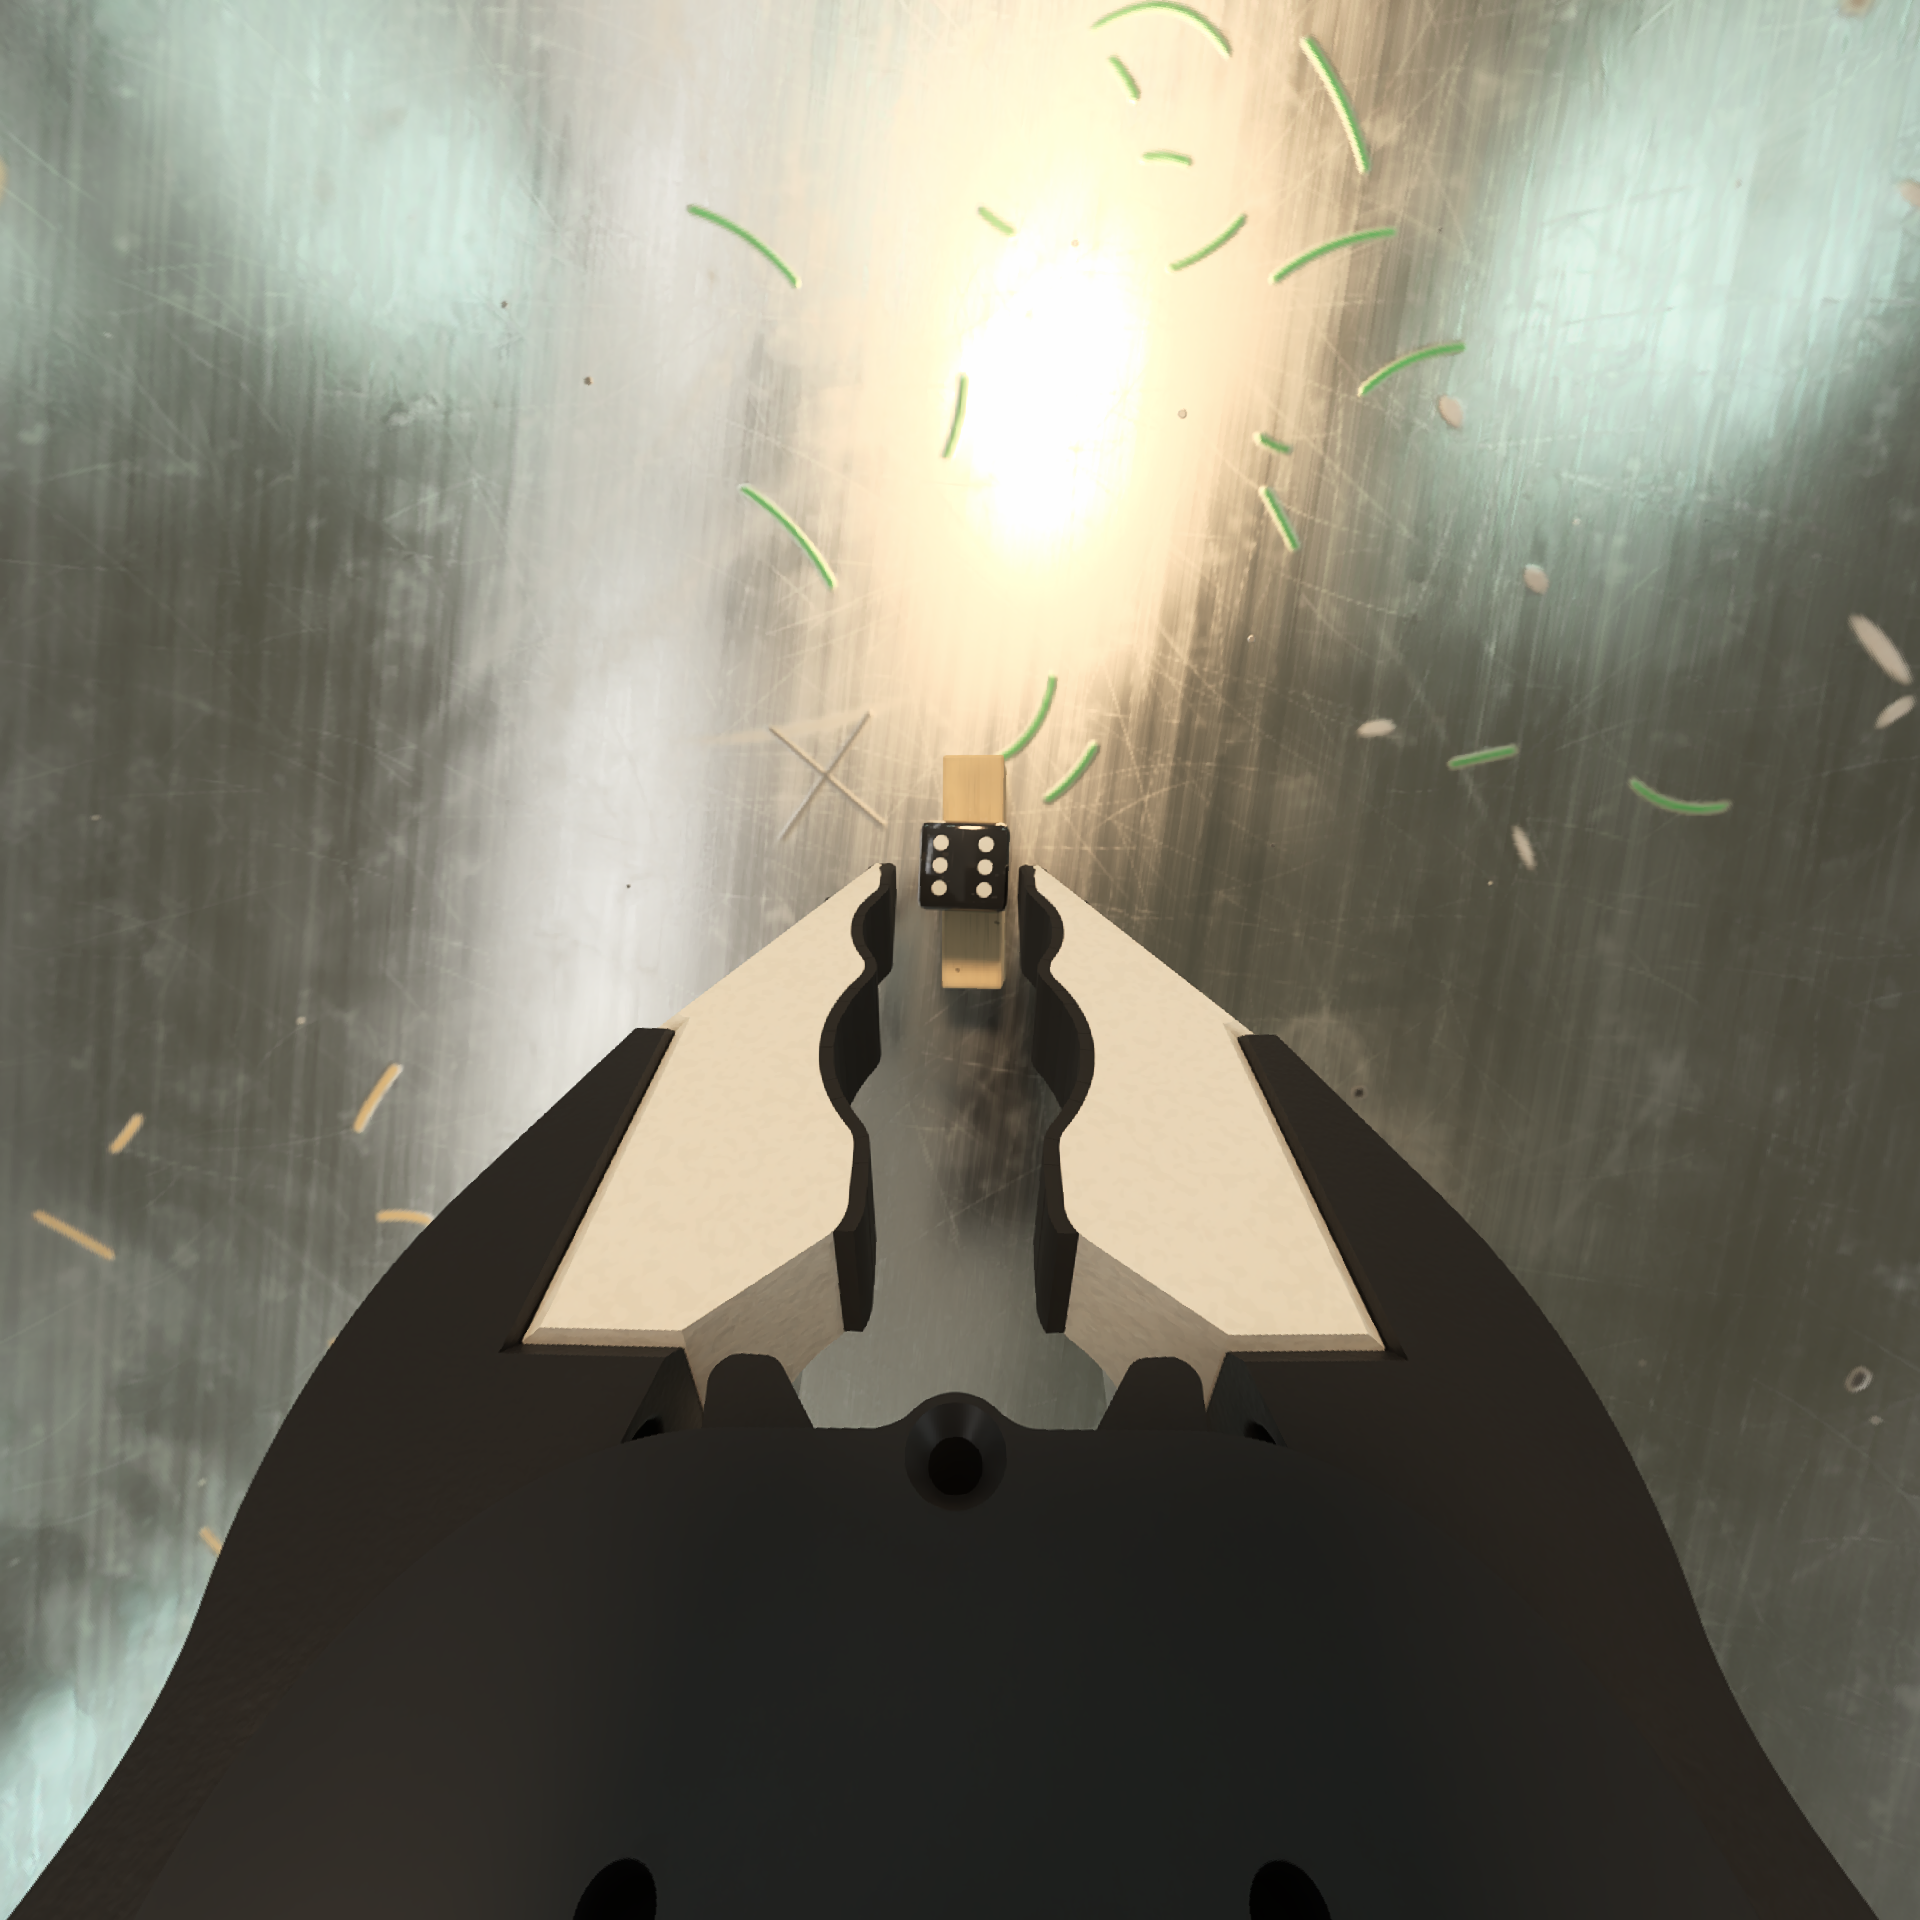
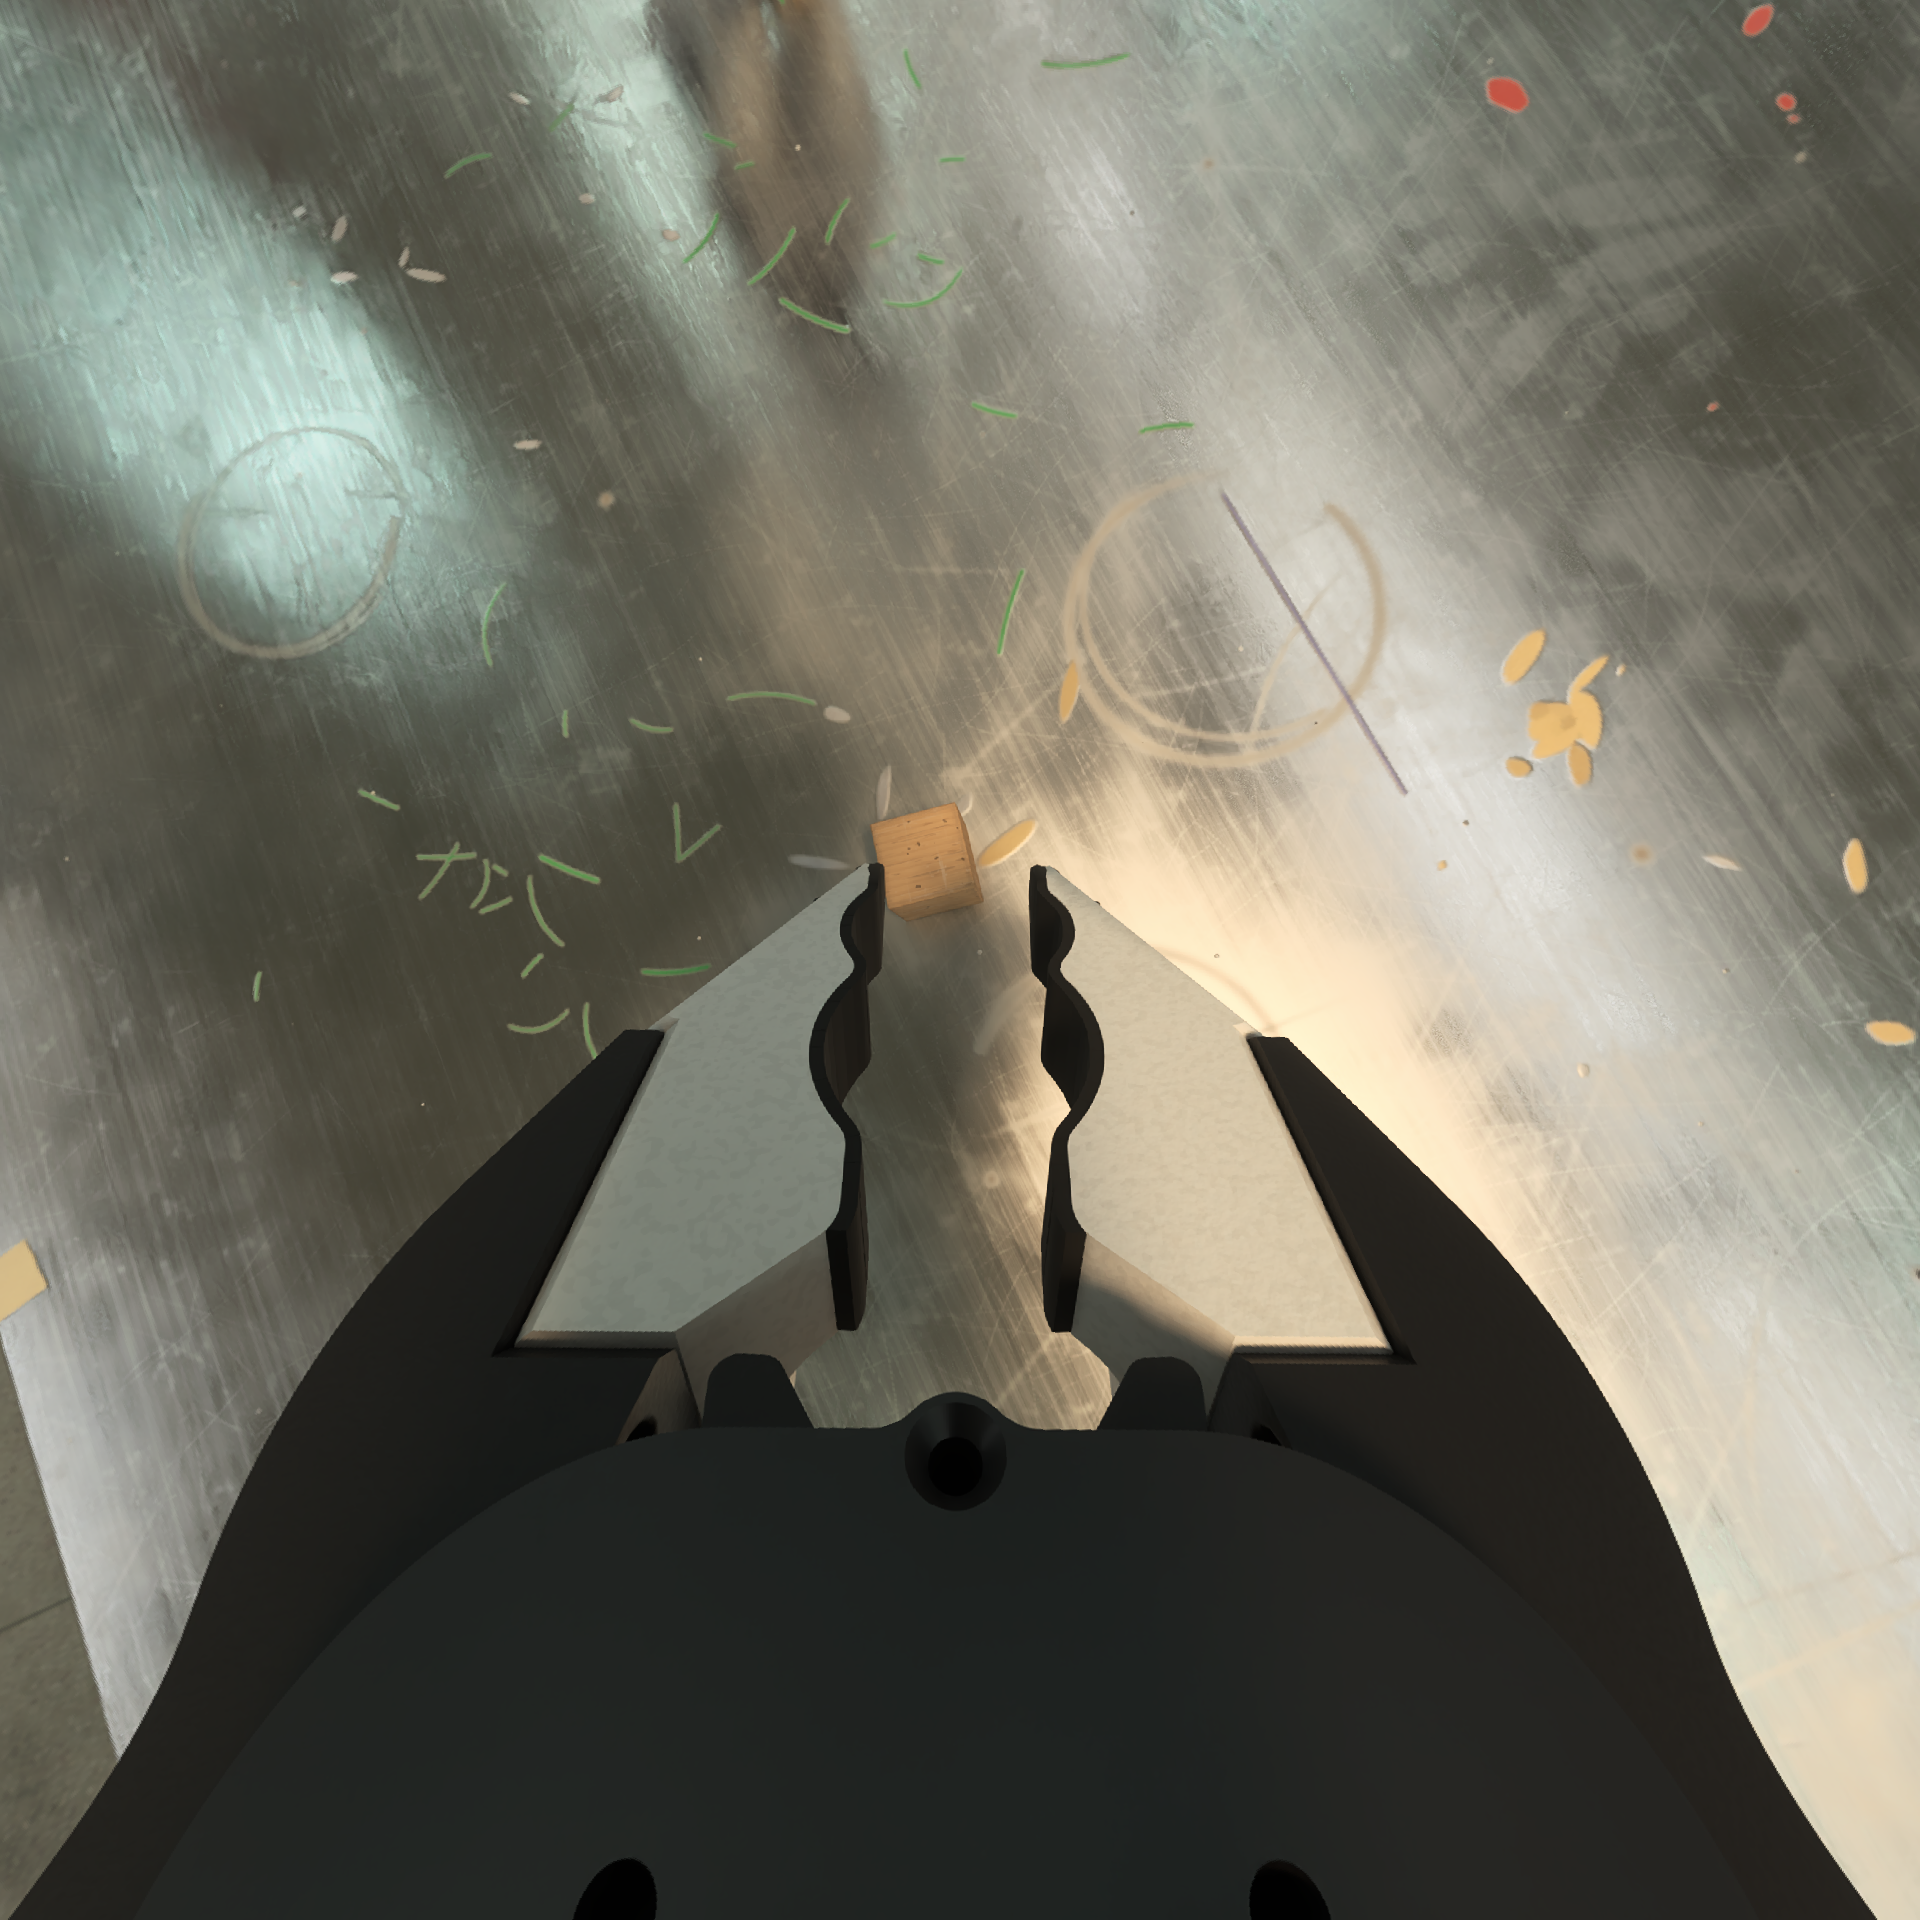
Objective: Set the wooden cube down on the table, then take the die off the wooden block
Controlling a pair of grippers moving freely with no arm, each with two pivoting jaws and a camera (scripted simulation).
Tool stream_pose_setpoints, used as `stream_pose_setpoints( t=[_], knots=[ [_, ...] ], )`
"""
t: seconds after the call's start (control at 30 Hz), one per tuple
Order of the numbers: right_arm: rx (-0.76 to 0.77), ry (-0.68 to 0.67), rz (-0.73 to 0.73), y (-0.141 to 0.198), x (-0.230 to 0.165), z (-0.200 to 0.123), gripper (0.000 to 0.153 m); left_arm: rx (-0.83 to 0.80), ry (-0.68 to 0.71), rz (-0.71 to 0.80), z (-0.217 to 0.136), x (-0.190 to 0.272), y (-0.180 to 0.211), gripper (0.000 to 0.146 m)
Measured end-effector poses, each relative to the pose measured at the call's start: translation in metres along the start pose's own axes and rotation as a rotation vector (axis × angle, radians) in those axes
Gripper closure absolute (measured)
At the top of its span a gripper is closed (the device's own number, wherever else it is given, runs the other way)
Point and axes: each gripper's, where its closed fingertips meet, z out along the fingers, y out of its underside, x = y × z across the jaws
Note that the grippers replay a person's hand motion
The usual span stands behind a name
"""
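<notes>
In the left wrist view a black die (image 1: 964, 864) with white pips sits on a narrow pale wooden block (image 1: 974, 795) that lies on the scratched metal table (image 1: 416, 675). My left gripper (image 1: 956, 871) is open, with its fingertips either side of the die and a small gap on each side. In the right wrist view a small wooden cube (image 2: 925, 862) rests on the table (image 2: 1455, 1039), just past my left fingertip (image 2: 868, 883). My right gripper (image 2: 952, 873) is open and empty, above the cube.
Green slivers (image 1: 790, 535), pale flecks and ring stains (image 2: 1226, 623) mark the tabletop. Orange spots (image 2: 1558, 717) lie to the right and red spots (image 2: 1504, 94) at the far right. The table's edge (image 2: 62, 1455) shows at the lower left of the right wrist view.
</notes>
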Motion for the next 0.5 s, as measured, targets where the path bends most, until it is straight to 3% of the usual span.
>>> stream_pose_setpoints(
  t=[0.13,0.27,0.4,0.5],
  knots=[
    [0.024,-0.004,-0.014,-0.002,-0.002,0.000,0.125,0.007,0.021,-0.062,0.000,0.002,-0.001,0.129],
    [0.123,-0.001,-0.056,-0.015,-0.003,0.002,0.126,0.172,-0.152,-0.214,-0.029,-0.012,-0.015,0.129],
    [0.353,-0.006,-0.158,-0.055,-0.007,0.005,0.127,0.660,-0.334,-0.461,-0.104,-0.023,-0.059,0.129],
    [0.544,0.004,-0.298,-0.095,-0.017,0.006,0.126,1.125,-0.258,-0.535,-0.167,0.001,-0.108,0.129]
  ],
)
